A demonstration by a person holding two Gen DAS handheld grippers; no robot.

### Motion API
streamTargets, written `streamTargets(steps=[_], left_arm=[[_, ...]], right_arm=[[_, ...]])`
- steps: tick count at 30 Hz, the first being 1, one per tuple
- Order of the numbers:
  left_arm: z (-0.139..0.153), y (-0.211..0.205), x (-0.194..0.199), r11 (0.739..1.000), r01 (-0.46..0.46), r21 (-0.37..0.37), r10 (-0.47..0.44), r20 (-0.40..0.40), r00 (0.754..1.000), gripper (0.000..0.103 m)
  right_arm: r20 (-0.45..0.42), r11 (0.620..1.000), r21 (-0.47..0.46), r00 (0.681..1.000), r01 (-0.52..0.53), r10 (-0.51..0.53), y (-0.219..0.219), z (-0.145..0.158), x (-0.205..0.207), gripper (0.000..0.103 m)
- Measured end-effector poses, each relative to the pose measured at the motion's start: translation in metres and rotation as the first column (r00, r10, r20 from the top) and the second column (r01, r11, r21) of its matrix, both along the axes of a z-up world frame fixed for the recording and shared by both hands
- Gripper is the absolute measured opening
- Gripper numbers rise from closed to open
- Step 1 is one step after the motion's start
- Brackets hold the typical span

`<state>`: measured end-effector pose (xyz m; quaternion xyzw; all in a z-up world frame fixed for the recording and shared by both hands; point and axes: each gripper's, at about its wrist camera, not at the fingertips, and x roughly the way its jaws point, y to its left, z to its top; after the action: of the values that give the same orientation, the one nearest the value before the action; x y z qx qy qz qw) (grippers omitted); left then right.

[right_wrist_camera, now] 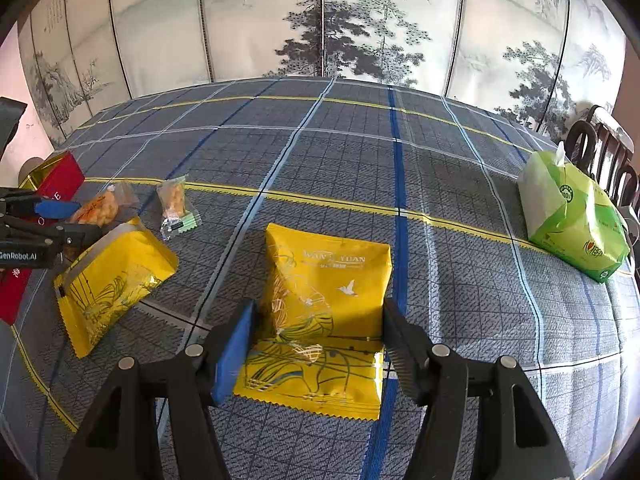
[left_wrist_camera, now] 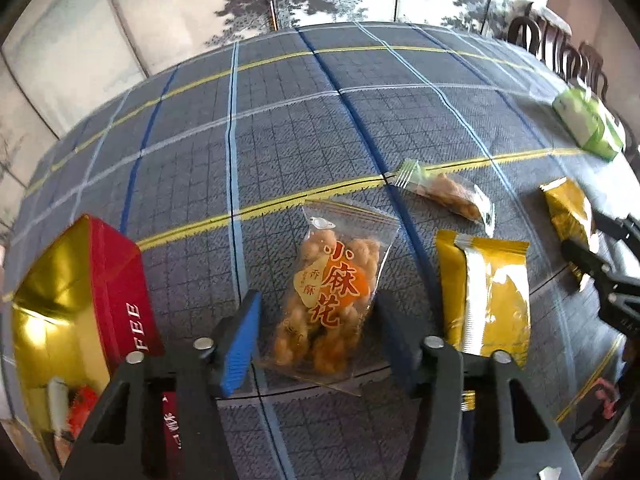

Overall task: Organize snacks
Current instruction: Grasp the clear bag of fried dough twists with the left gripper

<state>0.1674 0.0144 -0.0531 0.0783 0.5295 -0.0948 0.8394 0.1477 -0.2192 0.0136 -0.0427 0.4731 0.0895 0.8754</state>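
Observation:
In the left wrist view my left gripper is open, its fingers on either side of a clear bag of fried dough twists lying on the tablecloth. A yellow snack pack lies to its right, a small clear and green packet behind. In the right wrist view my right gripper is open around a yellow snack pack that lies flat. A second yellow pack, the twist bag and the small packet lie at the left, by my left gripper.
A red box with a gold inside stands open at the left and holds some items; it also shows in the right wrist view. A green tissue pack sits at the table's right edge. Dark chairs stand beyond. A painted screen backs the table.

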Motion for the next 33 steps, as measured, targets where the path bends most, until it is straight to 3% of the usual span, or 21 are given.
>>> streamTargets(steps=[6,20,33], left_arm=[[0.000,0.002,-0.001,1.000,-0.017,-0.027,0.016,-0.002,1.000,0.040],[0.011,0.012,-0.014,0.997,-0.077,-0.026,0.077,0.006,0.997,0.039],[0.055,0.038,-0.040,0.985,-0.166,-0.053,0.169,0.062,0.984,0.039]], right_arm=[[0.000,1.000,0.000,1.000,0.000,0.000,0.000,0.000,0.000,0.065],[0.000,1.000,-0.001,1.000,0.001,-0.001,0.000,0.000,0.000,0.065],[0.000,1.000,-0.001,1.000,0.001,-0.001,0.001,0.000,0.000,0.065]])
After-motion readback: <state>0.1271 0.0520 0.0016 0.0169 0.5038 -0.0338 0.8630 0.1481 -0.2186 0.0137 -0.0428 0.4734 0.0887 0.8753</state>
